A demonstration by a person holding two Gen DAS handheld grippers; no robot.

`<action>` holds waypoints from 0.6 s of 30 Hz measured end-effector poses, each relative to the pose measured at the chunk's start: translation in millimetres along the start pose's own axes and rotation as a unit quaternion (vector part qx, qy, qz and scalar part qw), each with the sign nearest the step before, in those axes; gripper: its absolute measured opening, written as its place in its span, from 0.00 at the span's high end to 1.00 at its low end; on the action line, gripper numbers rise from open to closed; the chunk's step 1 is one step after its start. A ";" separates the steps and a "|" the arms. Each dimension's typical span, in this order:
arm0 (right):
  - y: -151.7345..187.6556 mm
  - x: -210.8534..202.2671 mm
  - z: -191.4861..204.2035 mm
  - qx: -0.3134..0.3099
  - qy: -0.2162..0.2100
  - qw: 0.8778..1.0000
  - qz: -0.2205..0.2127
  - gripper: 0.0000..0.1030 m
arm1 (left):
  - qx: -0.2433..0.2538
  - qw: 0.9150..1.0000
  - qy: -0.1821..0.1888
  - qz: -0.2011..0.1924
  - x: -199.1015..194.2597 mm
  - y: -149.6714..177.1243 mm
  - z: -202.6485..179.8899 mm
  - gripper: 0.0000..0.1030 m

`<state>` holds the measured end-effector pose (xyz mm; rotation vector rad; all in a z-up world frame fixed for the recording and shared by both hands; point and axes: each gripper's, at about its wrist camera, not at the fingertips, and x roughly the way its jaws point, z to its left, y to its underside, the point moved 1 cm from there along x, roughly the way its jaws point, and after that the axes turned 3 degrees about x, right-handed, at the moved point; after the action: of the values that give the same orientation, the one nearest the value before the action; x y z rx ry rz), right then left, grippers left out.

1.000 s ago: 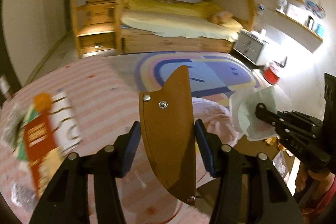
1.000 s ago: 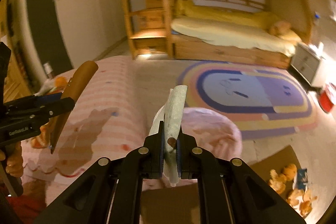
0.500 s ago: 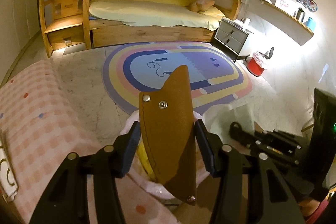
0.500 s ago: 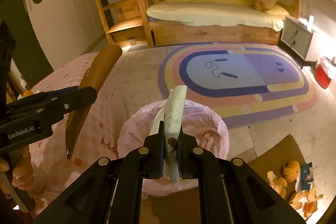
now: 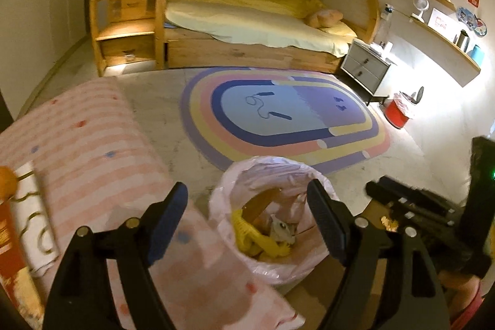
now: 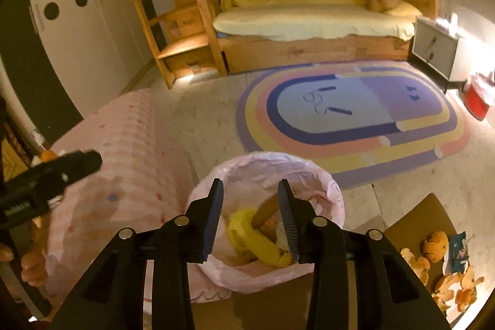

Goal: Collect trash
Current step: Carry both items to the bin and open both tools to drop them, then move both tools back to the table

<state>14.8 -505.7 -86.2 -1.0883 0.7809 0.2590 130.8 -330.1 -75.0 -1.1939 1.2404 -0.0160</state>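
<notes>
A bin lined with a pink bag (image 5: pixel 272 172) (image 6: pixel 266 166) stands on the floor beside the pink-striped table. Inside lie a brown leather piece (image 5: pixel 258 204) (image 6: pixel 263 211), yellow trash (image 5: pixel 256 240) (image 6: pixel 256 237) and a pale wrapper (image 5: pixel 283 226). My left gripper (image 5: pixel 247 215) hovers over the bin, its jaws opening wide with nothing between them. My right gripper (image 6: pixel 250 218) also hangs above the bin, jaws opening and empty. Each gripper shows in the other's view: the right gripper (image 5: pixel 417 206) at the right edge, the left gripper (image 6: pixel 52 175) at the left edge.
The pink-striped table (image 5: pixel 92 150) holds packets (image 5: pixel 18 225) at its left. Orange peels and a wrapper (image 6: pixel 445 265) lie on brown cardboard (image 6: pixel 414 225) at the right. A rainbow rug (image 5: pixel 278 116), a bunk bed (image 5: pixel 247 20), a grey nightstand (image 5: pixel 365 67) and a red bin (image 5: pixel 399 113) stand beyond.
Both grippers moved over the bin and opened. The brown leather piece left the left gripper and the pale wrapper left the right gripper; both now lie in the bin.
</notes>
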 end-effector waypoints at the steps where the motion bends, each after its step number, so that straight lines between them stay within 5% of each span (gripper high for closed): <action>1: -0.4 -6.7 4.4 -0.002 -0.006 1.000 -0.005 0.63 | -0.001 1.000 -0.002 -0.004 -8.7 2.6 2.1 0.25; 18: 32.9 -61.3 162.1 -0.149 -0.127 0.981 -0.007 0.63 | -0.033 0.991 -0.121 -0.049 -150.5 79.1 78.7 0.25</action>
<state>24.5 -339.0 -29.4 -1.3107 0.5146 0.5048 82.1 -153.6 -35.6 -1.2730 0.9759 0.0948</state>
